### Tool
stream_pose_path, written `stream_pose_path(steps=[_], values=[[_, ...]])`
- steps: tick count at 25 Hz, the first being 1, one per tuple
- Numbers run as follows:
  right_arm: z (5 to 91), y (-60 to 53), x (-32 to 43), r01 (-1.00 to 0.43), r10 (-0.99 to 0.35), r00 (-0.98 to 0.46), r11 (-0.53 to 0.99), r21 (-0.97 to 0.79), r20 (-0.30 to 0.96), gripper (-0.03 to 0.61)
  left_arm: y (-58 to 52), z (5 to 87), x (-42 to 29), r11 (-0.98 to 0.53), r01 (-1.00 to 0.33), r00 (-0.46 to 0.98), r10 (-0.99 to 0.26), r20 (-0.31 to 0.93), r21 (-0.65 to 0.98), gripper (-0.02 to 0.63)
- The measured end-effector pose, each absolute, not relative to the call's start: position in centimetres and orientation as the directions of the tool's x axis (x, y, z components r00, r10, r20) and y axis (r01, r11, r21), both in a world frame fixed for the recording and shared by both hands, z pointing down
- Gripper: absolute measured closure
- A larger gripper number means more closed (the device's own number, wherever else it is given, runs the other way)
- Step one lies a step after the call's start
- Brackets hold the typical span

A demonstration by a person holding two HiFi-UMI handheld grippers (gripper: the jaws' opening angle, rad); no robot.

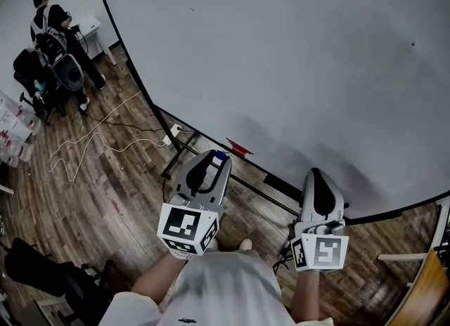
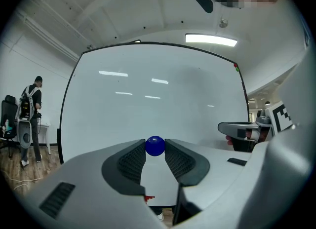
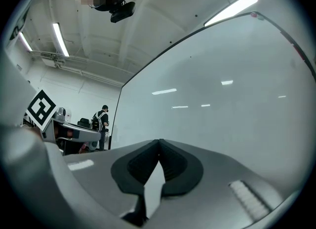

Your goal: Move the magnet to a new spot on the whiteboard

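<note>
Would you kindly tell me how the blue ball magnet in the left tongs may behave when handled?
The magnet looks round and glossy, so it would probably roll or slip if the grip loosens. It sits at the very tips of the left tongs, so the hold seems marginal. Small and solid-looking, it is likely stiff and light.

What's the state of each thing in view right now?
Small blue round magnet: gripped between the fingers of the left gripper; board contact unclear.
Left gripper: shut on the magnet.
Right gripper: fingers together, empty.
Large white whiteboard: upright, blank ahead of both grippers.
</note>
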State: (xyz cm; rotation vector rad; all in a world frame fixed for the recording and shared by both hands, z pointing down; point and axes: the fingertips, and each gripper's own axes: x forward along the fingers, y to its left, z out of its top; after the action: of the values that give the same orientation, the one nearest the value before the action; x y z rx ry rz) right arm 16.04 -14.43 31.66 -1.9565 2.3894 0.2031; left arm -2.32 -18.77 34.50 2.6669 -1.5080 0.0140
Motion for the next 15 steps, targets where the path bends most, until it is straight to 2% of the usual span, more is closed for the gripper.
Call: stream_pose_path(steps=[15], values=[[28.3, -14.7, 14.0, -0.965, -0.952, -0.249, 0.230, 0.123, -0.176, 0.578, -21.7, 29.0, -1.4, -0.544, -0.839, 0.543, -0.839, -0.029, 0.028, 0.491]])
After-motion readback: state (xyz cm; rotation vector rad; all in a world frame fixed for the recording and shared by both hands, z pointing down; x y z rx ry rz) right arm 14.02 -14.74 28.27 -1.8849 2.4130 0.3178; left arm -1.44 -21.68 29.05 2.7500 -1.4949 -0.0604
